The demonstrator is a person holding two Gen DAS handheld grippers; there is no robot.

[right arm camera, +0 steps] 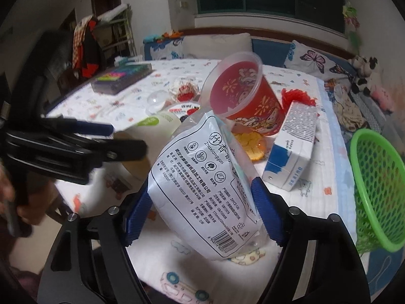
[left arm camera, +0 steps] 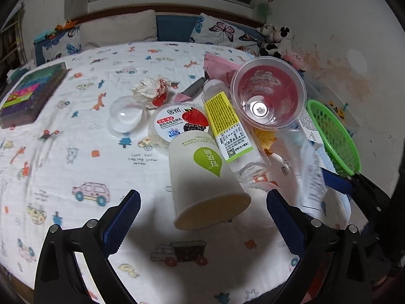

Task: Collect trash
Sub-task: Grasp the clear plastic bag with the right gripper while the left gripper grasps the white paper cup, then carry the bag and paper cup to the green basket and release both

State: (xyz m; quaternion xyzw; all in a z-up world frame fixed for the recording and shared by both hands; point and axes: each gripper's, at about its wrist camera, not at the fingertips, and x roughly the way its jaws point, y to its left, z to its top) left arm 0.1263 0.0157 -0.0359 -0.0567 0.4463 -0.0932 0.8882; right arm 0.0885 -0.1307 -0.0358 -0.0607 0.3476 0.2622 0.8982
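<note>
A white paper cup (left arm camera: 202, 177) with a green leaf mark lies on its side on the printed bedsheet (left arm camera: 76, 152). My left gripper (left arm camera: 202, 195) is open, a finger on each side of the cup's mouth end, pads clear of it. In the right wrist view my right gripper (right arm camera: 201, 187) is shut on a white printed plastic bag (right arm camera: 202, 177), both blue pads against its sides. The green mesh basket (right arm camera: 377, 190) stands to the right of that bag, and it also shows in the left wrist view as the basket (left arm camera: 334, 136).
Beyond the paper cup lie a clear bottle with a yellow label (left arm camera: 227, 124), a clear red cup (left arm camera: 268, 93), a yogurt lid (left arm camera: 182, 121), a clear dome lid (left arm camera: 126, 119) and a crumpled wrapper (left arm camera: 152, 91). A blue-white box (right arm camera: 293, 152) sits by the basket. A dark box (left arm camera: 30, 96) lies far left.
</note>
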